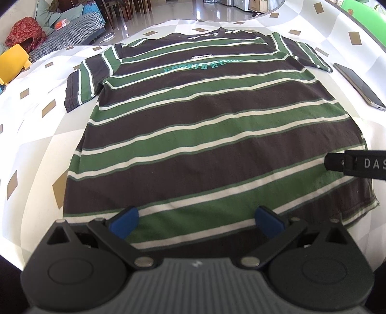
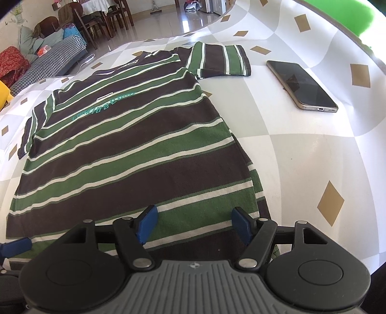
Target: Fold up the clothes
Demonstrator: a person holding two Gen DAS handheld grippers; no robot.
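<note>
on the checked tablecloth (image 1: 36, 135), both spread grippers (image 1: 196, 218) (image 2: 194, 223) hover over the striped t-shirt (image 1: 205, 135); only the right view shows the whole phone (image 2: 301, 84).

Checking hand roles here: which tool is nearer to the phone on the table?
Right. The right tool hovers open over the striped shirt's hem near its phone-side edge. The left tool hovers open over the hem farther from the phone.

A family home's open living and dining room: far left stood a houndstooth-covered sofa (image 2: 51, 56) piled with cushions, beside dark wooden dining chairs (image 2: 89, 23) on a glossy tiled floor (image 1: 193, 10), while a diamond-patterned cloth covered the near table (image 2: 301, 149), a phone (image 2: 301, 84) lying on it.
</note>
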